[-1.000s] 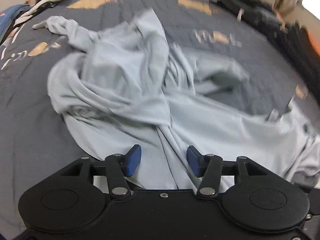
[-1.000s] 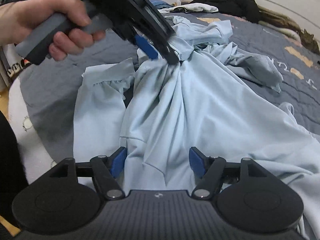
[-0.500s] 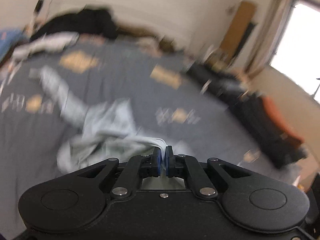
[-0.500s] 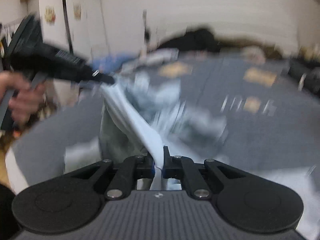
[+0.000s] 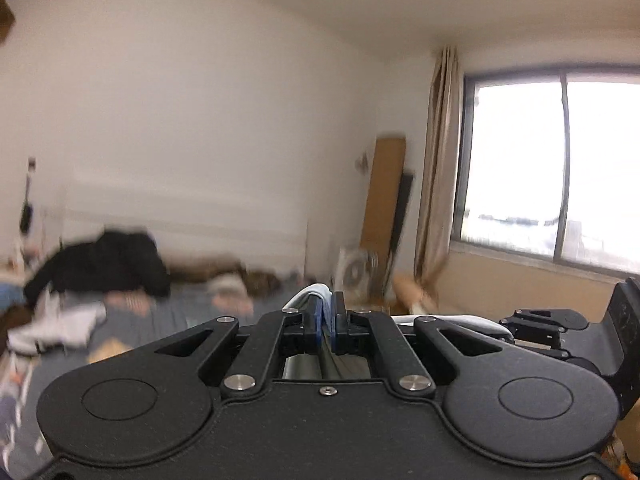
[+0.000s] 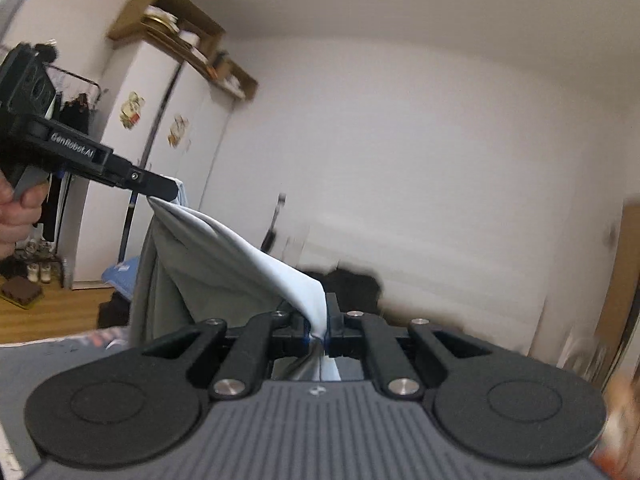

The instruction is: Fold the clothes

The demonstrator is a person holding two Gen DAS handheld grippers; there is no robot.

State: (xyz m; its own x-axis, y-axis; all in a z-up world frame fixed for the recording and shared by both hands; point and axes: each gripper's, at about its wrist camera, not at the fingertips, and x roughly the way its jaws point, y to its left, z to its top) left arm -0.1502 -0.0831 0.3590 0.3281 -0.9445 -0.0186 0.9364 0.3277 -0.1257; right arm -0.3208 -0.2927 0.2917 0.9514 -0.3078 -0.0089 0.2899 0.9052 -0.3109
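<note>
A pale blue shirt [image 6: 224, 252] hangs stretched in the air between both grippers. My right gripper [image 6: 318, 330] is shut on one bunched edge of it. In the right wrist view my left gripper [image 6: 162, 192] appears at the upper left, shut on the other end, with a hand [image 6: 18, 216] on its grip. In the left wrist view my left gripper [image 5: 326, 320] is shut on a fold of the pale blue shirt [image 5: 314, 292], and the right gripper's body [image 5: 560, 332] shows at the right edge. Most of the shirt hangs hidden below the grippers.
A bed with a grey quilt [image 5: 132, 340] lies below, with a black garment [image 5: 104, 268] and a white garment [image 5: 60, 328] at its far end. A window [image 5: 560, 176] and curtain [image 5: 440, 168] are right. A white wardrobe [image 6: 148, 152] stands left.
Both grippers went from open over the shirt on the bed to shut on it. They have lifted it up, and both cameras now look across the room.
</note>
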